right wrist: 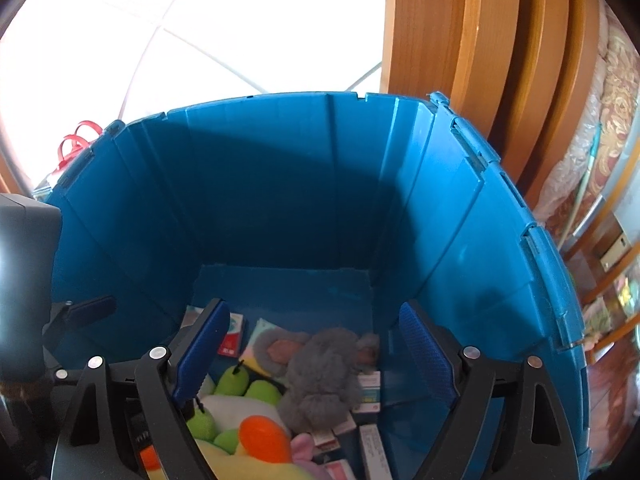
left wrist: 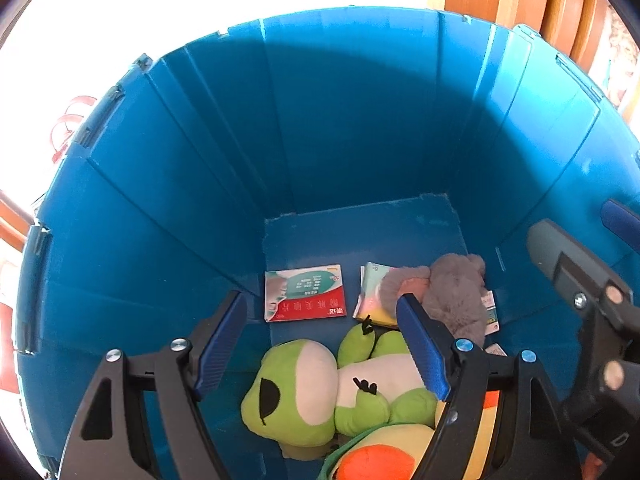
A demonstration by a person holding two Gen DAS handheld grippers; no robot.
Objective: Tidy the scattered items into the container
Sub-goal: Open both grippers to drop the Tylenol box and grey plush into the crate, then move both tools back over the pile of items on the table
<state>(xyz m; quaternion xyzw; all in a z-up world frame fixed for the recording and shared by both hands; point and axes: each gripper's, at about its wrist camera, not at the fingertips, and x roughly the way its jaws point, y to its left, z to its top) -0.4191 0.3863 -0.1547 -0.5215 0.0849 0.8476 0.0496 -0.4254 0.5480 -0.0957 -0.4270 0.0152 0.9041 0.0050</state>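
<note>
— Right wrist view: right gripper (right wrist: 316,356) spread wide, empty, over the blue bin (right wrist: 500,248)?
— Yes — grey plush mouse (right wrist: 324,376) lies on its floor; left gripper (left wrist: 320,344) gapes above the green frog plush (left wrist: 320,384).

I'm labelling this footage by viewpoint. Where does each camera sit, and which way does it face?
Left wrist: on the left gripper, looking down into the blue bin; its open fingers and the right gripper's body show.
Right wrist: on the right gripper, same downward look; its open fingers show.
Shared: bin, green frog plush, grey plush.
</note>
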